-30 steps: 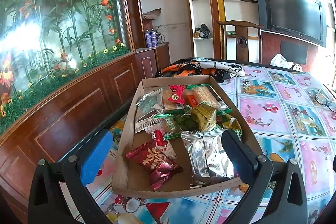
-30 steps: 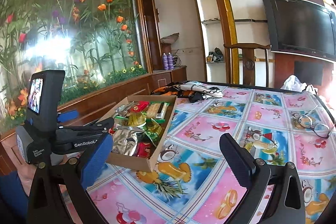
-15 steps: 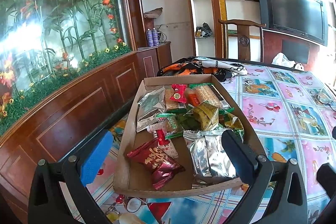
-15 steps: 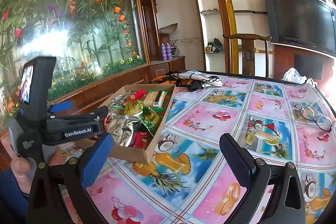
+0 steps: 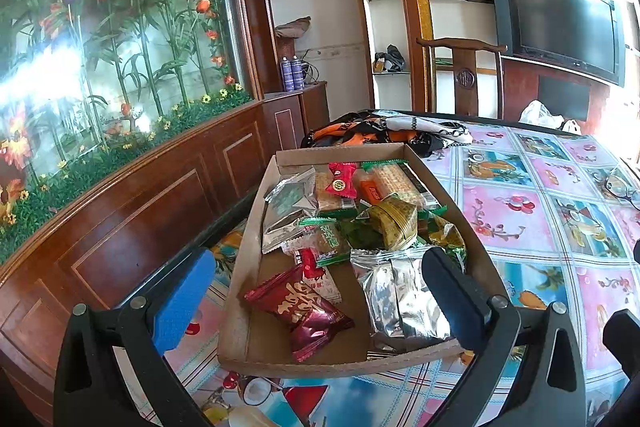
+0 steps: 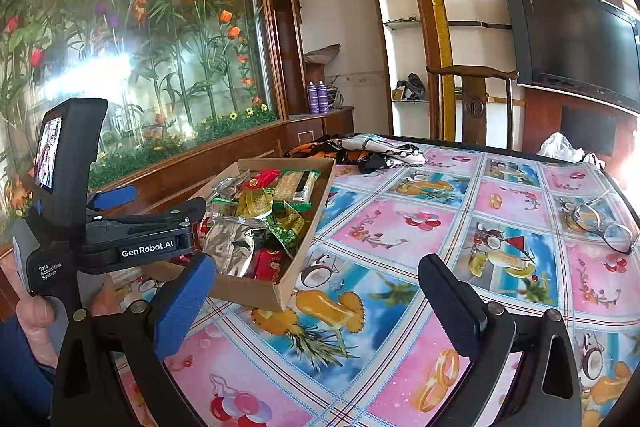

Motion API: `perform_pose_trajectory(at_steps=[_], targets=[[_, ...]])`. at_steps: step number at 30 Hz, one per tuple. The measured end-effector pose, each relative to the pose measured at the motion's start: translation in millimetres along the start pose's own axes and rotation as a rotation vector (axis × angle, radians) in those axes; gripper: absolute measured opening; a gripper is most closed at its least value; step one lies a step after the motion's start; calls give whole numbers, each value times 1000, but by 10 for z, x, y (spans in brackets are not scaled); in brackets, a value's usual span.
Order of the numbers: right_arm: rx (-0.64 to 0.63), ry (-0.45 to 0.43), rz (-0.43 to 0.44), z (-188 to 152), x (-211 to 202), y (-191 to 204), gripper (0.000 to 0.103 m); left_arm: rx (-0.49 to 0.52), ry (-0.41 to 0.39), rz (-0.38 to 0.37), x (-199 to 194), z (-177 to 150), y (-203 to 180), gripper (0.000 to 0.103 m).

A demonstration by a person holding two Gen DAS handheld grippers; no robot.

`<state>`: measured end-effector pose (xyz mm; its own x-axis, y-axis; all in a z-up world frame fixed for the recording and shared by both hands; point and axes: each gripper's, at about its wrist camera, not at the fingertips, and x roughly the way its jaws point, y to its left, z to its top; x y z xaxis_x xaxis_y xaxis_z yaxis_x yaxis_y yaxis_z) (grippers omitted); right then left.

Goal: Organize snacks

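Observation:
A shallow cardboard tray (image 5: 256, 227) on the table's left side holds several wrapped snacks: a dark red packet (image 5: 304, 311), silver foil packets (image 5: 400, 299), a green and gold packet (image 5: 394, 221), cracker packs (image 5: 394, 179). My left gripper (image 5: 316, 299) is open and empty, hovering over the tray's near end. The tray (image 6: 316, 203) also shows in the right wrist view, left of my right gripper (image 6: 316, 303), which is open and empty above the tablecloth. The left gripper's body (image 6: 132, 239) appears there at the tray's near end.
The table has a colourful fruit-print cloth (image 6: 420, 227). A patterned cloth bundle (image 5: 384, 131) lies behind the tray. Eyeglasses (image 6: 600, 227) lie at the right. A wooden chair (image 5: 464, 79) and a white bag (image 5: 540, 113) stand at the far edge. A wood-panelled wall (image 5: 140, 207) runs along the left.
The right gripper has shifted slightly, so the tray and left gripper sit a bit differently in its view. The left gripper has barely moved. Both stay open.

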<state>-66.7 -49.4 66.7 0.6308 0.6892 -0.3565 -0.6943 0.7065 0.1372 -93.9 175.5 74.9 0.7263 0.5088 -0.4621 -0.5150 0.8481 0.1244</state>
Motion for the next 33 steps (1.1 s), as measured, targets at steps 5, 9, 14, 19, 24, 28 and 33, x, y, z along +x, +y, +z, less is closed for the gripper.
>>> perform_pose_trajectory(at_steps=[5,9,14,19,24,28,33], targets=[[0,-1,-2,1,-5,-3,103,4,-4,2,-22,6,-12,103],[1,-1,-3,1,-5,-2,103,5,-5,3,-24,12,-1,103],[1,-1,-2,1,-5,-4,103,3,-8,2,-24,9,-6,103],[1,-1,-1,1,-6,-5,103,5,-9,3,-38,24,-10,103],[1,-1,-1,1,-6,-6,103,8,-10,9,-57,56,-30,103],[1,-1,-2,1,-6,-5,103,10,-10,12,-61,56,-36,103],[1,-1,-2,0,-4,-7,103,11,-12,13,-64,68,-33,103]])
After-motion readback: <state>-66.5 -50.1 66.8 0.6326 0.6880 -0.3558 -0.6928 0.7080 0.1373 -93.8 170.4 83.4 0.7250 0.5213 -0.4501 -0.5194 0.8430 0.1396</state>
